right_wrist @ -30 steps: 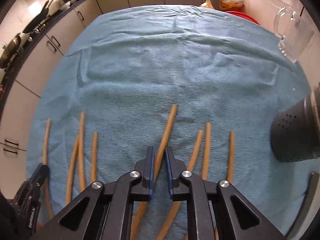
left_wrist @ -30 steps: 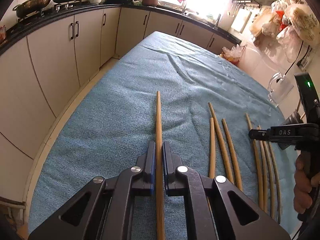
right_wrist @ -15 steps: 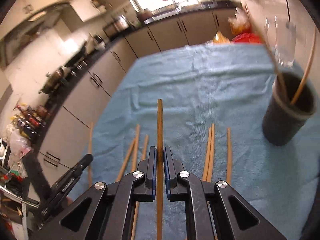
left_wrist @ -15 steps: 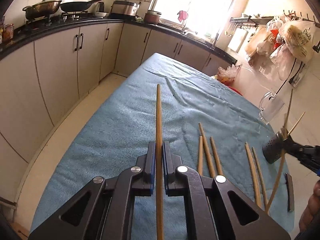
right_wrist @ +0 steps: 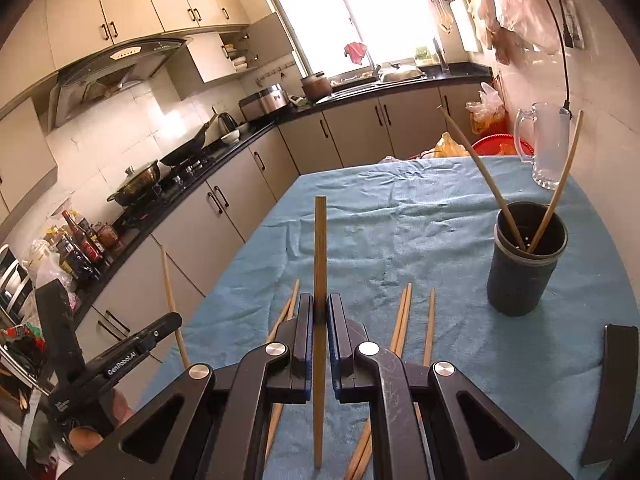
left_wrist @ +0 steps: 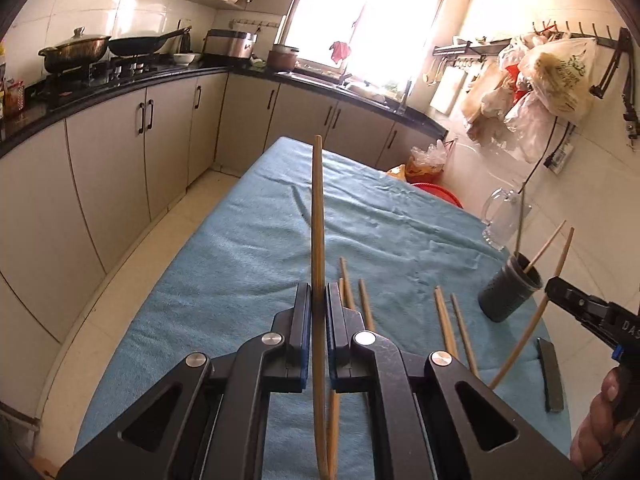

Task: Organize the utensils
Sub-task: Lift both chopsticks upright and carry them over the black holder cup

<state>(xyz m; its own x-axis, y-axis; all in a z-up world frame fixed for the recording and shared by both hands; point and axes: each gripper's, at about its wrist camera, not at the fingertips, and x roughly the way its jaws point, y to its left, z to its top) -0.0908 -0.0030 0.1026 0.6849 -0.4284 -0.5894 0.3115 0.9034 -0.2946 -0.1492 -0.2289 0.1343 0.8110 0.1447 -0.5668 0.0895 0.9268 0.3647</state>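
Ahead and right of the right gripper: the dark utensil holder [right_wrist: 526,268] stands on the blue cloth [right_wrist: 400,216], two chopsticks already leaning inside it
Right gripper [right_wrist: 319,320]: clenched on one chopstick [right_wrist: 320,248], its long axis running straight out along the fingers, tip pointing away and raised off the cloth
Left gripper [left_wrist: 318,312]: likewise clamped on a chopstick of its own [left_wrist: 317,216], lying along the fingers; the holder sits far to its right
Nearer hand: the right, by judgement, so its stick looks due to drop in first, once tipped upright over the rim
Loose chopsticks [right_wrist: 404,316]: lying on the cloth just beyond the right gripper's fingers, on either side
Around: glass mug [right_wrist: 546,144] beyond the holder, dark flat bar [right_wrist: 608,392] to the near right
Obstacles: the two leaning sticks cross the holder's mouth and may foul the entry
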